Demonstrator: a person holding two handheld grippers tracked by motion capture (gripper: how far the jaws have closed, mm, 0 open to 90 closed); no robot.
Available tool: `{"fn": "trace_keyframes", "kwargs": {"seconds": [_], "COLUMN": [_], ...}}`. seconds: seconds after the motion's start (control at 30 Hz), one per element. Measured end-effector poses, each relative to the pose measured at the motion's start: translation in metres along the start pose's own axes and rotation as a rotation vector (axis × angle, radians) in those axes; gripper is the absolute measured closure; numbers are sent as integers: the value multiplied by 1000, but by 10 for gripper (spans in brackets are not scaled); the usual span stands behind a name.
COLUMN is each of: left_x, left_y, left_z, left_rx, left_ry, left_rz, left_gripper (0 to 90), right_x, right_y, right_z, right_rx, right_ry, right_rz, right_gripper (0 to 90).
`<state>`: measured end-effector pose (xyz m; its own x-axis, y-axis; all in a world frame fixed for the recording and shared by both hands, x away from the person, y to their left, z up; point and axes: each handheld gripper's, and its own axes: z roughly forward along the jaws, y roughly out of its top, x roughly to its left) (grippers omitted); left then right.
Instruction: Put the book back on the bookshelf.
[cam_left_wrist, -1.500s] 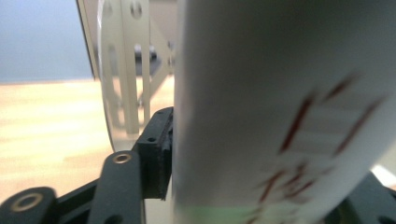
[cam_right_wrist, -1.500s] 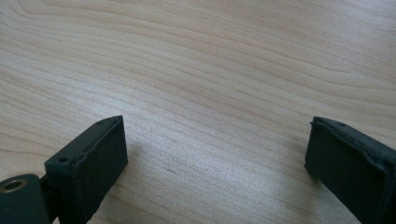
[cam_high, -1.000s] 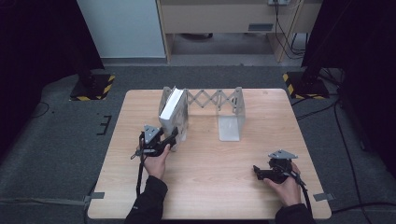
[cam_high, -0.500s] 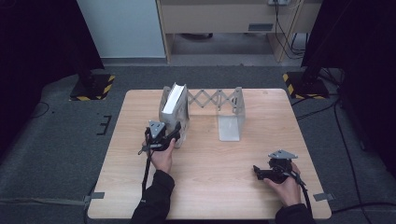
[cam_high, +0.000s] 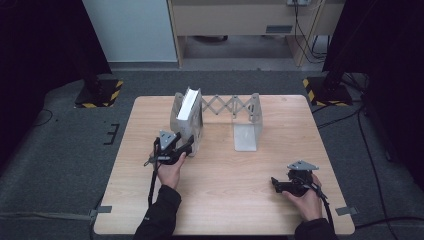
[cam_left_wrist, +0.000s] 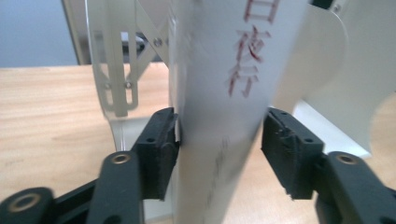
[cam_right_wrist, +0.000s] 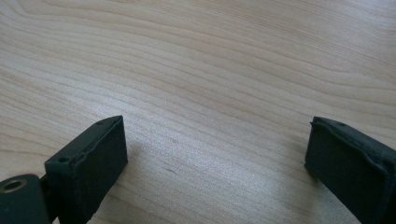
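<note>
White and upright, the book (cam_left_wrist: 219, 112) stands in the rack's (cam_high: 240, 107) left end, where we bracket its spine with our left gripper (cam_left_wrist: 219, 149), jaws apart and not yet clamped, while our right gripper (cam_right_wrist: 217, 158) rests wide open and empty over the table (cam_high: 225, 200).

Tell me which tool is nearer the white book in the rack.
Left. The left tool has its jaws on either side of the white book; the right tool sits open over bare table, far off.

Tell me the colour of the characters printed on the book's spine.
Red, on the white book spine; the left gripper view shows them best.
</note>
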<state>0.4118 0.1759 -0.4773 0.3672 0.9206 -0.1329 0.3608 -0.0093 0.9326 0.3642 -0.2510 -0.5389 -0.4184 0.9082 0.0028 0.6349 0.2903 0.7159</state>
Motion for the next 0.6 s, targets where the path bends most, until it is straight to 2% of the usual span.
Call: {"fn": "trace_keyframes", "kwargs": {"seconds": [0.07,0.1,0.17,0.3,0.43,0.6], "left_x": [1,1,2,1,-1,-5], "left_y": [-3,-3,-3,-3,-2,-1], "left_z": [-4,-4,-4,-2,2,9], "left_rx": [6,7,8,7,7,12], "left_ry": [2,-5,-10,-8,14,16], "left_rz": [12,5,-5,2,13,16], "left_gripper": [507,514,514,508,504,496], "right_x": [0,0,0,0,0,0], "right_y": [0,0,0,0,0,0], "right_z": [0,0,0,0,0,0], "right_rx": [0,0,0,0,0,0], "right_ry": [0,0,0,-1,0,0], "right_rz": [0,0,0,0,0,1], "right_gripper": [60,60,59,60,60,60]}}
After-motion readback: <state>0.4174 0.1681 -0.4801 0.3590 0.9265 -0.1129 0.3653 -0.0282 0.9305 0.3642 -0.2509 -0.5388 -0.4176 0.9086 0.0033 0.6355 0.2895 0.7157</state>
